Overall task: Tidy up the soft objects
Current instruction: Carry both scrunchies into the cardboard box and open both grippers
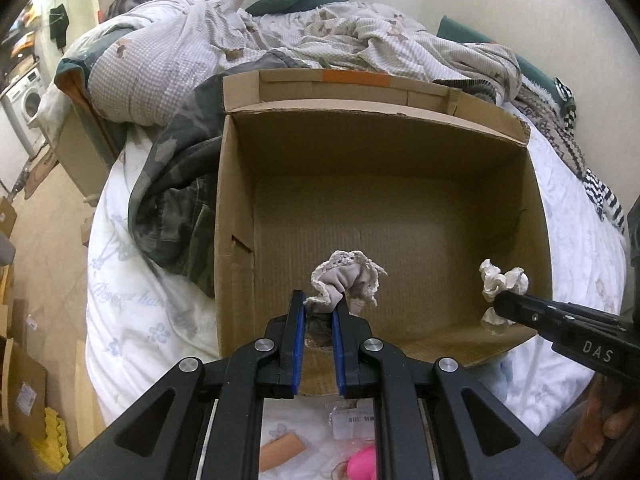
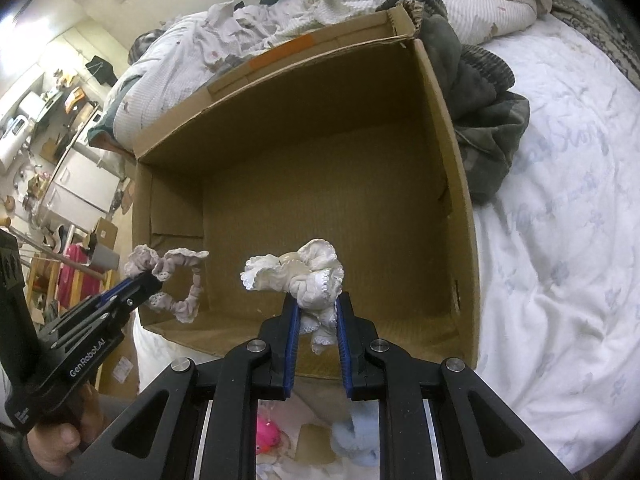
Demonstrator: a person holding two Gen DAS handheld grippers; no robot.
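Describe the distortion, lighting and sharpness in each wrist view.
Left wrist view: strong fisheye bending, dark corners; the cardboard box rim bows; soft even indoor light, no glare; the grey scrunchie in the left gripper is sharp. Right wrist view: same curvature, the scene tilted; the box floor is shadowed; the white scrunchie in the right gripper looks slightly overexposed; the room at the left edge is soft.

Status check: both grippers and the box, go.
Left gripper shut on grey scrunchie. Right gripper shut on white scrunchie. Both above empty cardboard box. Nothing blocking.
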